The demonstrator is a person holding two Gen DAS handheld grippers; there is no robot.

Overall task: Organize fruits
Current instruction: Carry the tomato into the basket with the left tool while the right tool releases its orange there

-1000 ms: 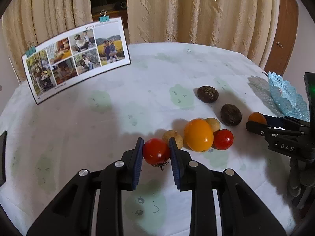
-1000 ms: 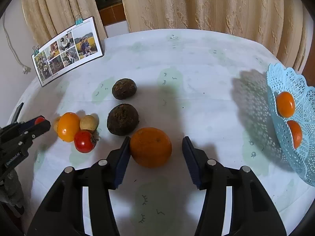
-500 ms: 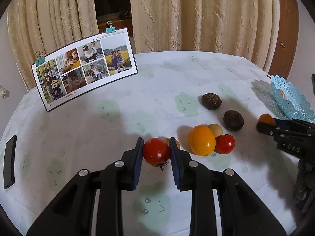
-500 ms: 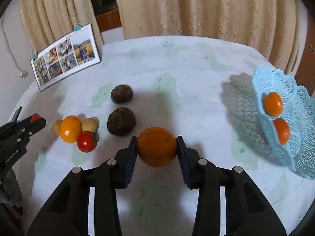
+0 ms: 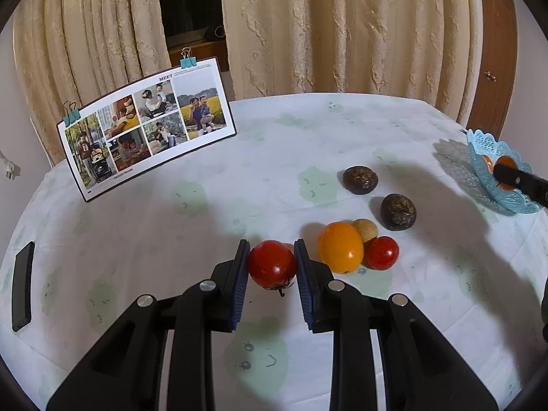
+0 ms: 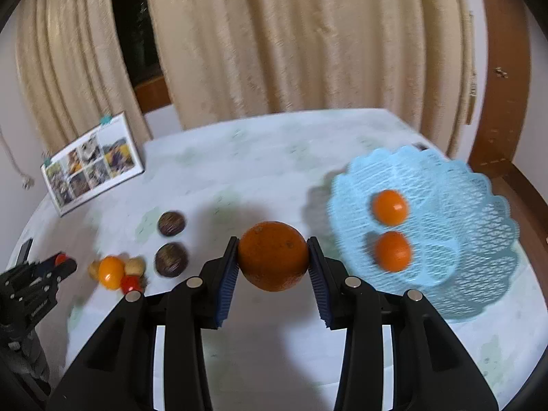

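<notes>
My left gripper (image 5: 271, 265) is shut on a red tomato (image 5: 272, 263) and holds it above the table. My right gripper (image 6: 273, 262) is shut on a large orange (image 6: 273, 256) and holds it in the air just left of the light blue lattice basket (image 6: 479, 239). Two small oranges (image 6: 390, 206) (image 6: 392, 250) lie in the basket. On the table lie a yellow-orange fruit (image 5: 340, 247), a second red tomato (image 5: 382, 252), a small tan fruit (image 5: 365, 229) and two dark brown fruits (image 5: 360, 179) (image 5: 398, 211).
A photo card (image 5: 147, 125) held by clips stands at the back left of the round table. A black phone (image 5: 23, 286) lies at the left edge. Beige curtains hang behind. The basket (image 5: 493, 167) sits at the far right edge.
My right gripper closed on the large orange, lifted it and carried it right toward the basket. My left gripper rose with the red tomato in it.
</notes>
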